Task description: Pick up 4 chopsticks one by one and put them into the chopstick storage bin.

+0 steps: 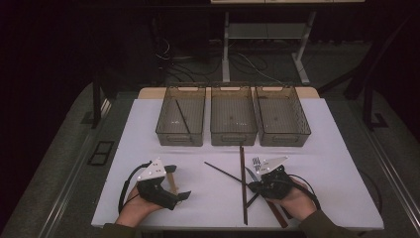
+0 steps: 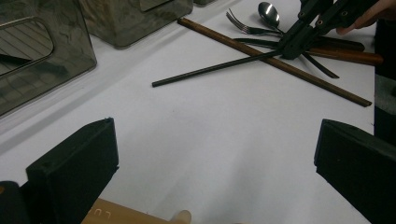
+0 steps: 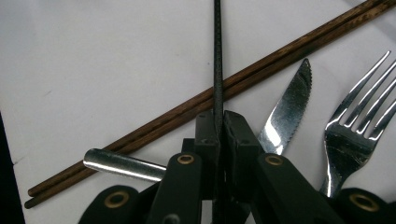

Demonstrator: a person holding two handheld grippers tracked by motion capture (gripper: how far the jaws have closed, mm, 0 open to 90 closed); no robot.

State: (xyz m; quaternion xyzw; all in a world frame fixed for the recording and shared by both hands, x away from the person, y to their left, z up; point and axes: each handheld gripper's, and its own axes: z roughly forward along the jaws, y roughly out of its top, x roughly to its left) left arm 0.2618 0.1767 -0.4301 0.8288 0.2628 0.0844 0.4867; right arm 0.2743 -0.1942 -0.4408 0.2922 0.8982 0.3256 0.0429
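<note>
Pinching a thin black chopstick (image 3: 217, 70) near one end, the right hand-held gripper (image 1: 256, 187) has its jaws pressed together on it, the stick running straight ahead across the brown chopsticks (image 3: 243, 84). Lifting could go wrong: held so far from its middle, the stick may pivot and drag the knife (image 3: 289, 114) or fork (image 3: 357, 135) beside the jaws (both lie close). The left hand-held gripper (image 1: 176, 186) rests spread, holding nothing. White counter (image 1: 208, 208), three bins (image 1: 234, 121) beyond, dim room.
</note>
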